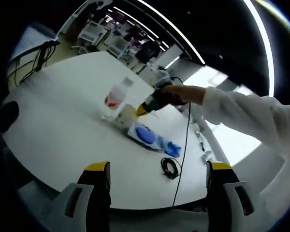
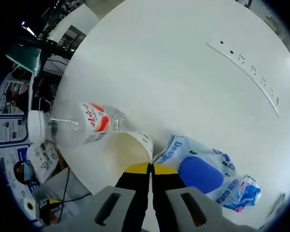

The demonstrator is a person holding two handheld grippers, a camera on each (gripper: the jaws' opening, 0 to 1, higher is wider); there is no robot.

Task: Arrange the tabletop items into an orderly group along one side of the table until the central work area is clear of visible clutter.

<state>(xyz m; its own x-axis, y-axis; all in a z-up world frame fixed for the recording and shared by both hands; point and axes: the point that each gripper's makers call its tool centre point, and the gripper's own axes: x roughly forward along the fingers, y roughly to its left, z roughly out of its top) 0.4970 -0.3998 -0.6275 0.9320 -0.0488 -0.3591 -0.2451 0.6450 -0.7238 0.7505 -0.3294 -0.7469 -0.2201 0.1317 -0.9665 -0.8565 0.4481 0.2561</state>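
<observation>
In the left gripper view the left gripper [image 1: 157, 174] hangs above the near edge of a round white table [image 1: 63, 121], its two yellow-tipped jaws standing wide apart with nothing between them. Beyond them, towards the middle of the table, the things are bunched close together: a clear plastic bottle [image 1: 117, 95] with a red label and white cap stands upright, a pale paper cup [image 1: 125, 114] sits just beside it, and a white-and-blue tissue pack [image 1: 146, 135] lies flat next to the cup on the nearer side. A coiled black cable [image 1: 170, 167] rests near the table's near edge, with its cord running up across the table top. A person's white sleeve [image 1: 246, 113] reaches in from the right, the hand [image 1: 181, 93] holding the right gripper [image 1: 141, 110] down at the cup.

In the right gripper view the right gripper's [image 2: 150, 168] jaws are brought together, pinching the rim of the paper cup [image 2: 128, 147] (the wall of the cup passes between the yellow tips). The bottle [image 2: 99, 121] shows just beyond the cup, and the tissue pack [image 2: 203, 174], printed with blue lettering, lies touching or nearly touching the cup's other side. A long white power strip [image 2: 246, 72] lies well apart, towards the far edge of the table.
</observation>
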